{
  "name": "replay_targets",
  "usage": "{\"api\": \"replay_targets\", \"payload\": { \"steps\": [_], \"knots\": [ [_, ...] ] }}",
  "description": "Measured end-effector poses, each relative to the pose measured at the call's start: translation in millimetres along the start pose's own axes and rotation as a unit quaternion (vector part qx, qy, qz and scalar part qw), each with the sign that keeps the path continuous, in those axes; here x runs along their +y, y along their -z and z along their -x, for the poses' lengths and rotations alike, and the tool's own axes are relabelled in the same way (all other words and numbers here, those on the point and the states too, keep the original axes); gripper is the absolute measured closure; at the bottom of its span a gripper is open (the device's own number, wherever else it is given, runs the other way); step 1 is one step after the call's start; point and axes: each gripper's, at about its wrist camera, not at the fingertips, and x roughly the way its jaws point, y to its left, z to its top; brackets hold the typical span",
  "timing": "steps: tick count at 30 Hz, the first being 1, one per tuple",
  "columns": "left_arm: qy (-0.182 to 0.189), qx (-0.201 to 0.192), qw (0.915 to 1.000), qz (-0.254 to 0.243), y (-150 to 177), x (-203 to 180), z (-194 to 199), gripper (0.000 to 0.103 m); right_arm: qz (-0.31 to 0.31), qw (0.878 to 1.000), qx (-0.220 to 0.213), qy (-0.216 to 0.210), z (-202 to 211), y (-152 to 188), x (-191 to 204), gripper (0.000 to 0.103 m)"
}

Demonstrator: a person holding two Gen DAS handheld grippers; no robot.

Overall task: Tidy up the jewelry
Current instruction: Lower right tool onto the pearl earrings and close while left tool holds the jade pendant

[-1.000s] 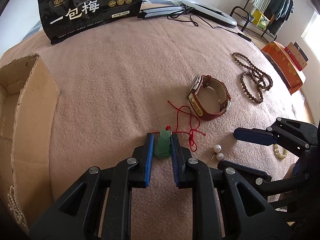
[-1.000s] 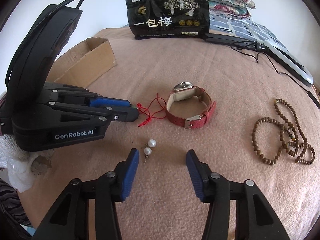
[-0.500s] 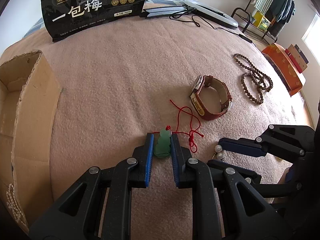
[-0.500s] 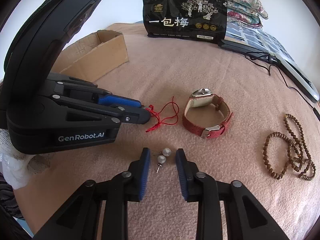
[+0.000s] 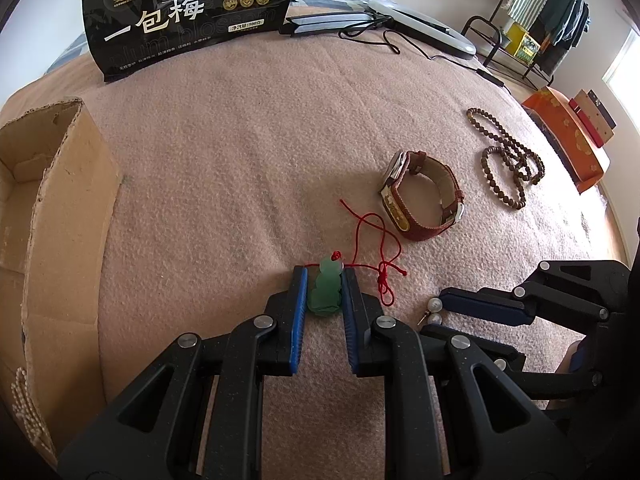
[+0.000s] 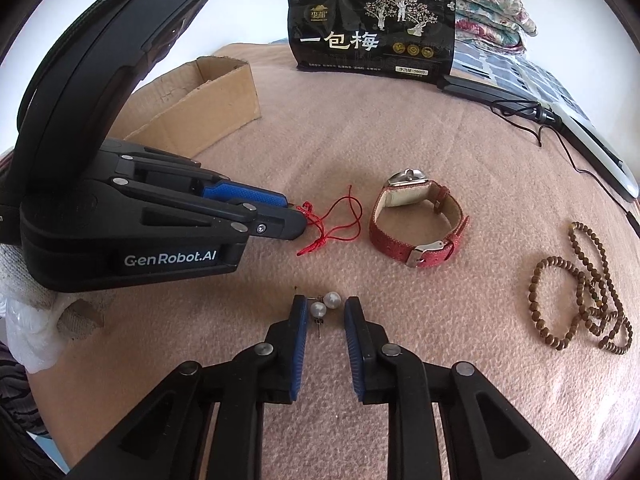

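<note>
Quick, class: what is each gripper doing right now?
Left gripper: shut on the green pendant.
Right gripper: closing around the pearl earrings, not yet gripping.

Landmark: watch (image 6: 416, 222), on bed (image 6: 360, 128). Pendant cord (image 6: 332, 220) just left. Earrings (image 6: 324, 305) nearer camera, left. Bead strings (image 6: 580, 288) well right. Cardboard box (image 6: 200, 100) far left, behind. Snack bag (image 6: 374, 30) behind, upright.
</note>
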Motion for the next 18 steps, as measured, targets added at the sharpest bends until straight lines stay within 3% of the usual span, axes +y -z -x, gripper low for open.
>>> {"api": "replay_targets", "payload": {
  "steps": [6, 11, 18],
  "knots": [
    [0.0, 0.0, 1.0, 0.0, 0.2, -0.2, -0.1, 0.086, 0.009, 1.0, 0.002, 0.002, 0.3, 1.6, 1.5, 0.088],
    [0.0, 0.0, 1.0, 0.0, 0.4, -0.3, -0.1, 0.086, 0.003, 1.0, 0.002, -0.005, -0.8, 0.0, -1.0, 0.097],
    [0.006, -0.001, 1.0, 0.007, 0.7, 1.4, 1.0, 0.087, 0.009, 1.0, -0.001, -0.008, 5.9, 2.7, 0.2, 0.097]
  ]
}}
